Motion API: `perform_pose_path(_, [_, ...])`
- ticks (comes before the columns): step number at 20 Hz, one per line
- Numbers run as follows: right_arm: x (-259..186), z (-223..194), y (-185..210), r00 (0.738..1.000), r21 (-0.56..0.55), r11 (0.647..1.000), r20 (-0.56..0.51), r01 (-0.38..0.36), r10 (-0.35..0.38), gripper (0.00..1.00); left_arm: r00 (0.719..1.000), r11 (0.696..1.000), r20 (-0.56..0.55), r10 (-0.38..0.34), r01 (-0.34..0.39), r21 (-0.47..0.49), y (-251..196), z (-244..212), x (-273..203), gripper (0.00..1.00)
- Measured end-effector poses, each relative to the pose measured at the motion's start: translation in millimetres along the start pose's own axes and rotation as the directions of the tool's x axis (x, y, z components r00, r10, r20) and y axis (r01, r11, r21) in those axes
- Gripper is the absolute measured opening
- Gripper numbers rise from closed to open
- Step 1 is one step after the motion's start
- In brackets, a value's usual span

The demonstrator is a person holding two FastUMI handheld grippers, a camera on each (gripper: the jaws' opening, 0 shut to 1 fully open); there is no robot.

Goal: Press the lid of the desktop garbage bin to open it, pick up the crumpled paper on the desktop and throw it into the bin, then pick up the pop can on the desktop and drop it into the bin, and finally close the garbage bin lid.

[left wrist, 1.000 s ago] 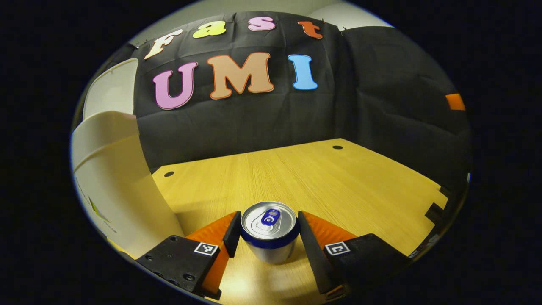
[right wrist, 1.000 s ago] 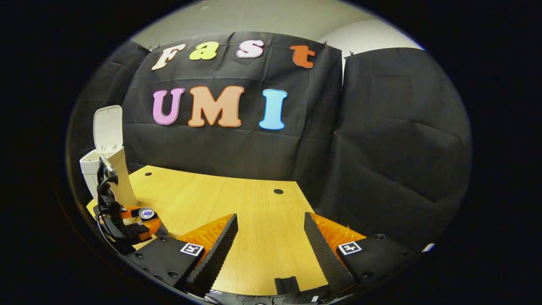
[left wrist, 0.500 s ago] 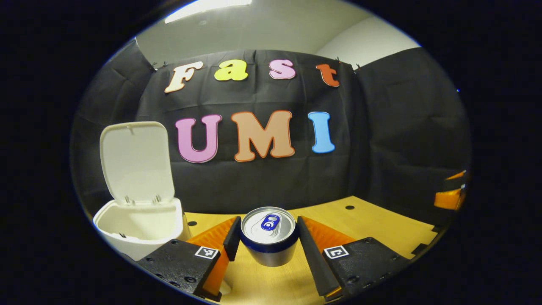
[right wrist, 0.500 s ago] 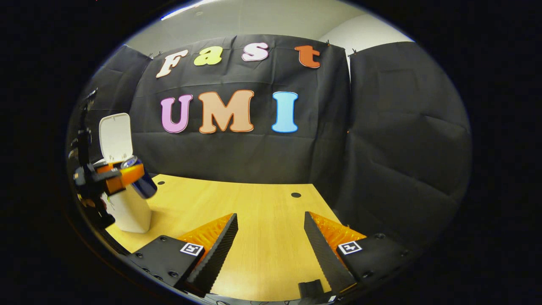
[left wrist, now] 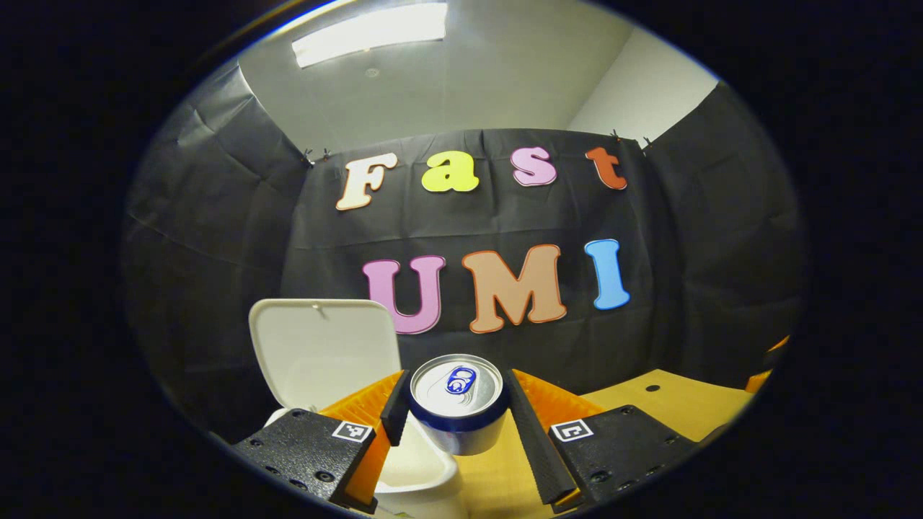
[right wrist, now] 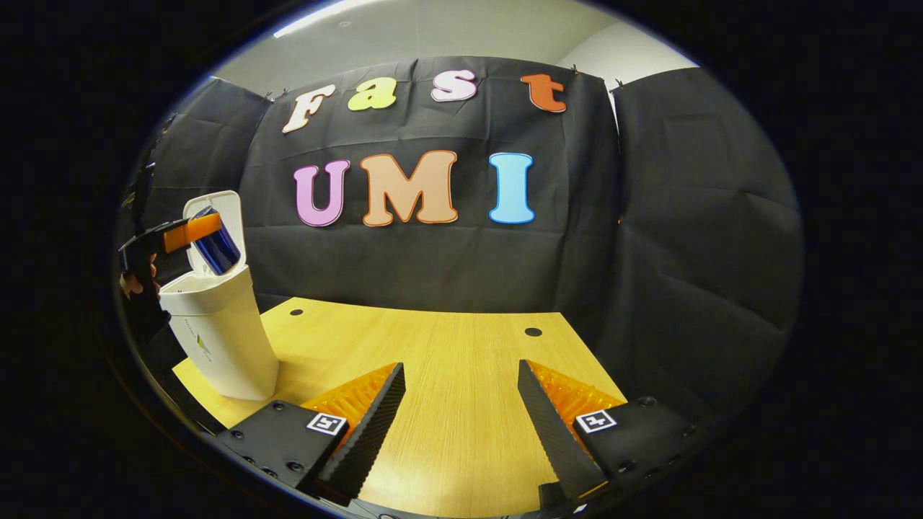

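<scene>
the bin [right wrist: 220, 339] stood at the far left of the surface [right wrist: 447, 375], its lid [left wrist: 324, 353] up. your left tongs [left wrist: 456, 411] were clamped on the pop can [left wrist: 456, 400], raised just over the bin's mouth and tilted. dropping it and closing the lid looked left to do. your right tongs [right wrist: 461, 411] hung apart, low over the near surface.

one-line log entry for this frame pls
phase: can to bin | left gripper: shut on pop can, above bin | lid: open | right gripper: open, over desk
</scene>
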State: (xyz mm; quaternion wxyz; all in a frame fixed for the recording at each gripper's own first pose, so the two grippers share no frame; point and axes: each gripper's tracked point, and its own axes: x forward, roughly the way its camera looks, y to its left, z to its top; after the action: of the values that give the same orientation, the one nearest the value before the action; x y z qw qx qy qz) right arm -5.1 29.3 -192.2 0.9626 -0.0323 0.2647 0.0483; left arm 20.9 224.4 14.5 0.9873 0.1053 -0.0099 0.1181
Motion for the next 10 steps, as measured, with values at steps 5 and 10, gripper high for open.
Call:
perform_pose_path(5, [2.3, -6.6, -0.7, 1.000, 0.009, 1.000, -0.017, 0.001, -0.001, 0.99, 0.991, 0.991, -0.032, 0.127, -0.125, 0.051, 57.8, -20.3, 4.4, 0.75])
perform_pose_path(10, [5.7, -10.2, -1.8, 0.999, 0.032, 0.999, -0.031, 0.013, -0.012, 0.99, 0.973, 0.979, -0.112, 0.201, -0.196, 0.051, 88.4, -57.2, 4.4, 0.76])
